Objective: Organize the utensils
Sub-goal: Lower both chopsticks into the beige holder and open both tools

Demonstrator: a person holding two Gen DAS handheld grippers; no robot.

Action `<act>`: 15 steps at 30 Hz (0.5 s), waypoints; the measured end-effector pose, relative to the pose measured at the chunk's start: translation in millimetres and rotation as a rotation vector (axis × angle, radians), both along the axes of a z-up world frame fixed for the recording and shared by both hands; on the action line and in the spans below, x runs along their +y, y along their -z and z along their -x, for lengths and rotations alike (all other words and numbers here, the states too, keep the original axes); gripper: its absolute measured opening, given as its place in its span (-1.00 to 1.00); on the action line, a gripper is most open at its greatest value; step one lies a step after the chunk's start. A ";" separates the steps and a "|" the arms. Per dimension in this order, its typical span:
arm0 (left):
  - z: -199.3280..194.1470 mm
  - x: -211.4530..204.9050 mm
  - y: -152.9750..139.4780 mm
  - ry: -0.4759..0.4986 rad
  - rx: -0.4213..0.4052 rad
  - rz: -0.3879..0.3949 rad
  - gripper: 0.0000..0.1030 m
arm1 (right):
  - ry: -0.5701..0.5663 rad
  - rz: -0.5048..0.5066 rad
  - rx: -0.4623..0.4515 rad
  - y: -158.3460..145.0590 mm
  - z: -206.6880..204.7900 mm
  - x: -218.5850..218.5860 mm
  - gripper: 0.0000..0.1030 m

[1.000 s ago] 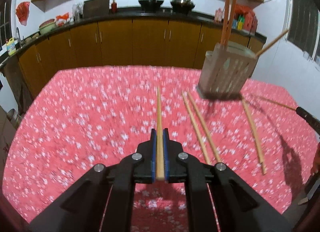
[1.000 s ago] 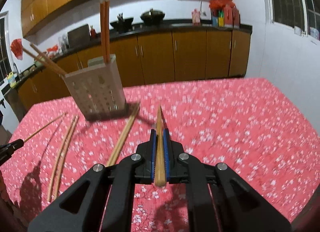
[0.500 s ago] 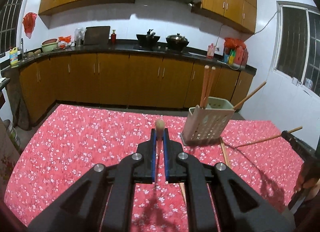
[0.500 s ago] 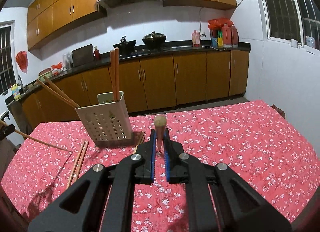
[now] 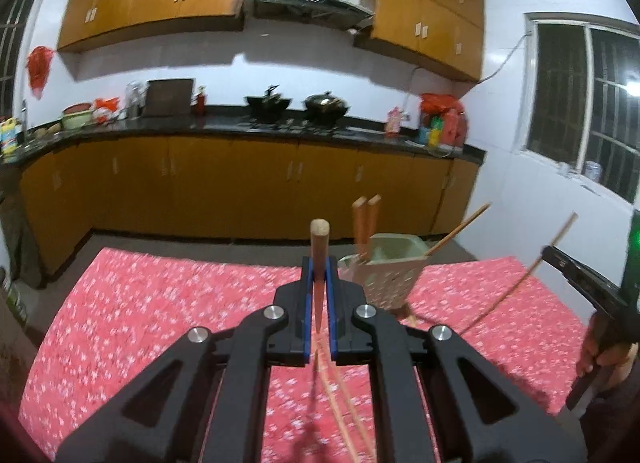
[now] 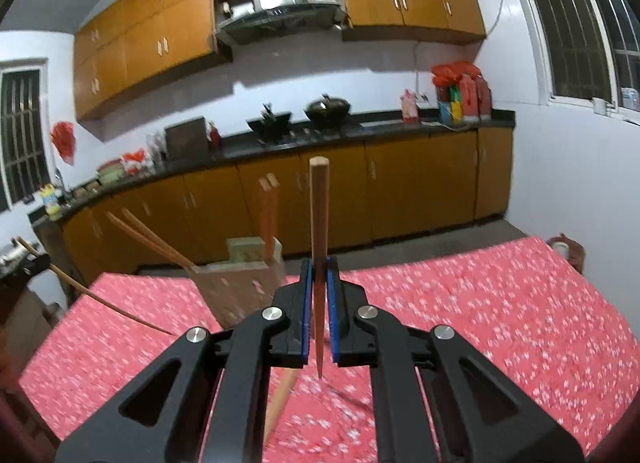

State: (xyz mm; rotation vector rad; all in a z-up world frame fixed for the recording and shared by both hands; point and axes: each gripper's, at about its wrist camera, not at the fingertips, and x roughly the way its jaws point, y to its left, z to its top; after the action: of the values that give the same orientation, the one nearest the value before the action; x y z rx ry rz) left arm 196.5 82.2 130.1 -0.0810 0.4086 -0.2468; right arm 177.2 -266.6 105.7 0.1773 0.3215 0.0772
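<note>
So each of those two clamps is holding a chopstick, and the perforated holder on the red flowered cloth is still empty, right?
Not quite. Each gripper does hold a chopstick, but the holder is not empty: the left wrist view shows two chopsticks standing in it and another leaning out.

Home kitchen: cabinets point(image 6: 416, 179), woks point(image 6: 328, 108), hood point(image 6: 280, 11).

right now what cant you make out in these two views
- Chopsticks lying on the tablecloth: left wrist view, mostly hidden behind the left tongs; count unclear.
- Utensil holder: right wrist view, motion-blurred, its base hidden behind the right tongs.
- Countertop bottles: too small to identify.
- Person's hand: left wrist view, cut off by the right edge.
</note>
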 end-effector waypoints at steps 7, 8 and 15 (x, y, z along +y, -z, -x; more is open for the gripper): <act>4.6 -31.5 -40.5 0.086 -0.093 0.014 -0.86 | -0.047 -0.036 -0.154 -51.2 1.4 12.2 -0.85; 3.2 -36.1 -45.6 0.092 -0.107 0.017 -0.86 | -0.048 -0.039 -0.181 -57.1 -1.3 15.8 -0.85; -20.6 -56.2 -67.6 0.092 -0.155 0.055 -0.86 | -0.049 -0.034 -0.251 -66.3 -24.9 35.7 -0.85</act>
State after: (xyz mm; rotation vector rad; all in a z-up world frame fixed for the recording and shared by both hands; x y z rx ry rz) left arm 217.0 26.1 197.7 -0.0967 0.2519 -0.3530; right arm 202.1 -231.0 172.0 0.1914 0.0738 0.1517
